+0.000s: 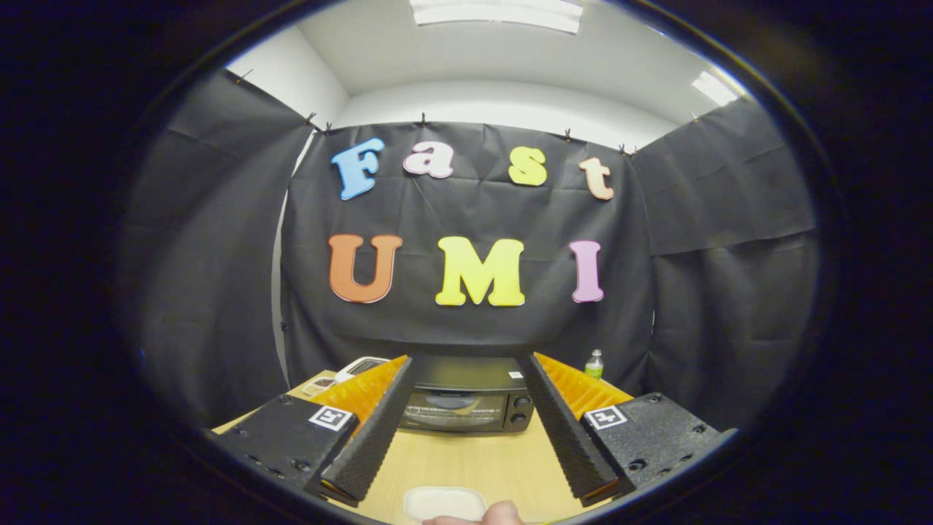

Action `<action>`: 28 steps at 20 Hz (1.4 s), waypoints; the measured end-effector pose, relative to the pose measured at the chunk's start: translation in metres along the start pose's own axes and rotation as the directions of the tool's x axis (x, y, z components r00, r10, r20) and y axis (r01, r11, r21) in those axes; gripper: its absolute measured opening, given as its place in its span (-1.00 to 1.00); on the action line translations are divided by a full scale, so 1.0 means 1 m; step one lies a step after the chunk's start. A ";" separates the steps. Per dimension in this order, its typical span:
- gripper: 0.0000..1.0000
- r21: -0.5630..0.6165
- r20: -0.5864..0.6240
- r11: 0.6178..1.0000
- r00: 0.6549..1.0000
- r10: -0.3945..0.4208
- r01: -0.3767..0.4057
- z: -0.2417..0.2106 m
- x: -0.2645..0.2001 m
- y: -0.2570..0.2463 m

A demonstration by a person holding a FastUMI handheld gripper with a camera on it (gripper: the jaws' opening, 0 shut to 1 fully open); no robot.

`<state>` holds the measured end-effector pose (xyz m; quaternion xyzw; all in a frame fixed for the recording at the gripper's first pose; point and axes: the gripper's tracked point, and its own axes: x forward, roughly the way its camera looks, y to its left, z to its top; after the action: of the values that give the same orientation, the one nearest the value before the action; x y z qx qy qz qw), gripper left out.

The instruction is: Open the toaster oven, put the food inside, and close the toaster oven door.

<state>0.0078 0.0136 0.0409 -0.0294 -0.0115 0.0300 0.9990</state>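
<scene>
Your gripper (466,364) hangs above the table (474,459) with fingers spread wide, gripping nothing. The oven (466,402) sits just beyond them, door closed. A white dish (444,503) lies below, between the fingers.

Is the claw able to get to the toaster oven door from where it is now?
Probably yes. The claw is open, and the toaster oven stands straight ahead beyond its tips, door shut. Between them lies bare table; the white dish sits nearer, below the fingers.
</scene>
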 end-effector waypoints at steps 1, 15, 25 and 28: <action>1.00 0.003 -0.008 1.000 1.000 0.014 -0.014 -0.005 -0.006 0.005; 1.00 0.043 -0.092 0.999 0.995 0.027 -0.023 -0.037 -0.003 0.015; 1.00 0.056 -0.094 0.998 0.996 0.004 0.001 -0.040 -0.004 0.006; 1.00 0.066 -0.094 0.998 0.996 0.001 0.005 -0.039 -0.004 0.005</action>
<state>0.0044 0.0160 0.0011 0.0024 0.0366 0.0280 0.9989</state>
